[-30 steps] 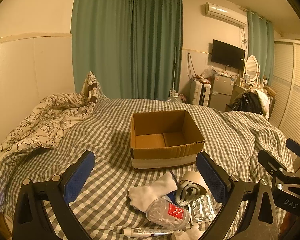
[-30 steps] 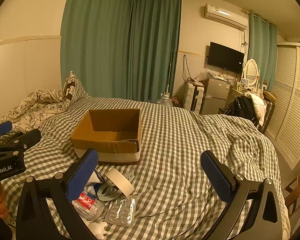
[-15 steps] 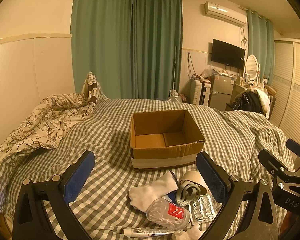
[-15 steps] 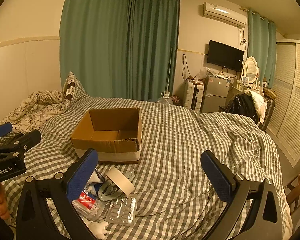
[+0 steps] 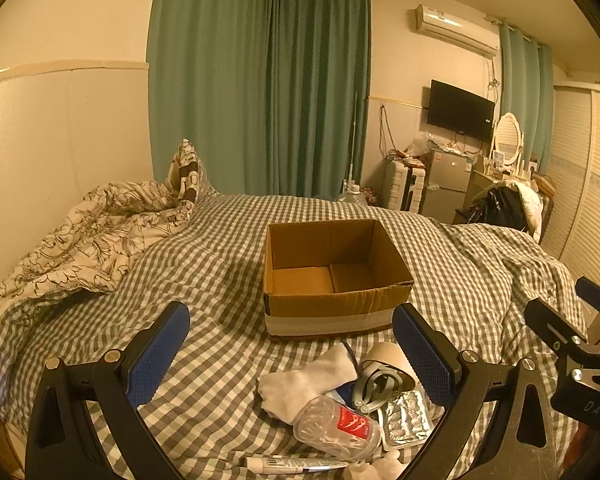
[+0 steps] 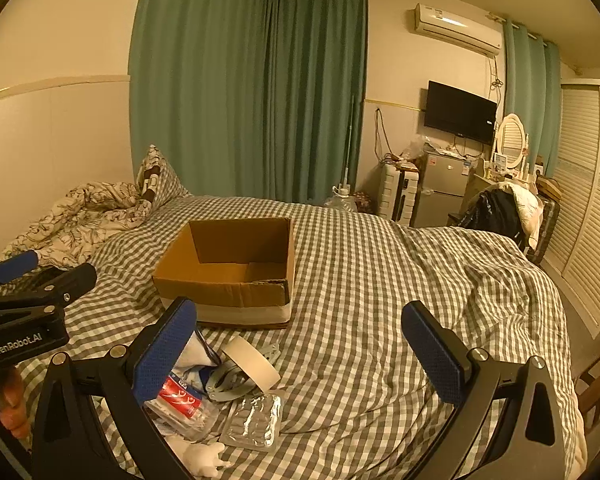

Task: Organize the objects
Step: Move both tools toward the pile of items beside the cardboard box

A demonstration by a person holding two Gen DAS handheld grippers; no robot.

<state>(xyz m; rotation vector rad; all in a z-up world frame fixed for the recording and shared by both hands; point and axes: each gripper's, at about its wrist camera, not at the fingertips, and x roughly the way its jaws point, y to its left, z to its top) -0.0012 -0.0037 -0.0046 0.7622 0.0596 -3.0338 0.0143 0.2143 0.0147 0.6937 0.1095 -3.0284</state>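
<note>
Almost nothing has changed: the right gripper [image 6: 298,350] has drifted very slightly, so the cardboard box [image 6: 228,276] and the bed [image 6: 380,300] sit a touch lower in its view than a second ago.

Pretty clearly somebody's bedroom in a lived-in home. Most of both views is a big bed under a grey-and-white checked duvet [image 5: 220,264], with a crumpled cream floral-print blanket [image 5: 80,248] shoved against the wall. Long teal floor-length curtains [image 5: 260,92] cover the far corner, and there's a white wall-mounted air conditioner [image 6: 456,28] up high with a black flat-screen TV [image 6: 460,110] hung below it. Under the TV sits a small silver fridge [image 6: 442,188] beside a white ribbed suitcase [image 6: 394,192]. Further right, an oval white-framed vanity mirror [image 6: 512,140], a chair heaped with dark and white clothes [image 6: 504,208], and cream louvred wardrobe doors [image 6: 588,184].
</note>
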